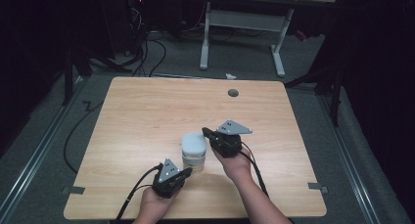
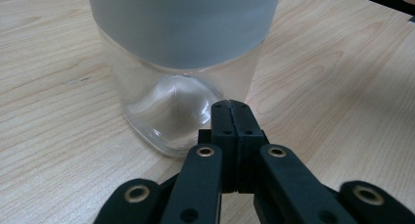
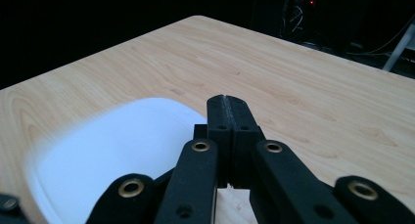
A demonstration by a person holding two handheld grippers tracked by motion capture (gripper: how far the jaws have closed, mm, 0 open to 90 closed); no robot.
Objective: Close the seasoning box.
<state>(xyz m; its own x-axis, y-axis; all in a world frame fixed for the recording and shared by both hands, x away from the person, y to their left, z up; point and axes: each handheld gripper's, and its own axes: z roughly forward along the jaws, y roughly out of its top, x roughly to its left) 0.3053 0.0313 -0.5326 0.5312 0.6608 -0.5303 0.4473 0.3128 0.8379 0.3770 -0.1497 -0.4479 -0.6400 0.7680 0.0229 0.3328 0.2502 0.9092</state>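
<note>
Clear glass jar (image 1: 194, 158), white lid (image 1: 194, 144) on, looks empty, on wooden table (image 1: 147, 116). Left gripper (image 1: 182, 174) and right gripper (image 1: 206, 132) both closed on nothing, either side of jar.

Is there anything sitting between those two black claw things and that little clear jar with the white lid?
Nothing visible. The left gripper and right gripper both sit right beside the jar, jaws shut, with bare table around.

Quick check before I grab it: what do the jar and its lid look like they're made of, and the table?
Jar: clear and glossy, glass or hard plastic; the wood grain shows through it, and its base carries bright highlights.
Lid: matte, opaque white, probably plastic; no shine, soft rounded corners.
Table: light wood-grain top, smooth, likely laminate.
</note>
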